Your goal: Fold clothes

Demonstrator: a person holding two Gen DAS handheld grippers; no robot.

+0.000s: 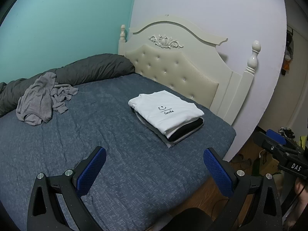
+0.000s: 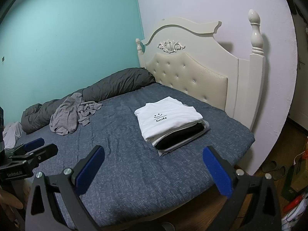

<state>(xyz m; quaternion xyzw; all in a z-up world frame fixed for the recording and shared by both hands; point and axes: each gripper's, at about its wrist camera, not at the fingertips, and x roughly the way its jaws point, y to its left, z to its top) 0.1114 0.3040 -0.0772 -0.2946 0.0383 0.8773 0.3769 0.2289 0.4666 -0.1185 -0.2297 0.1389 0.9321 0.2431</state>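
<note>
both tongs hang released and empty over the bed's near edge. the crumpled grey garment lies toward ten o'clock from the left gripper, long axis toward twelve; the right gripper looks farther. the folded stack sits at one o'clock.

Home bedroom. Bed under blue-grey sheet fills room, cream tufted headboard with carved crest against pale wall, teal wall alongside. Dark grey duvet rolled along far edge. Slippers on wooden floor by bed foot, household clutter beyond.
</note>
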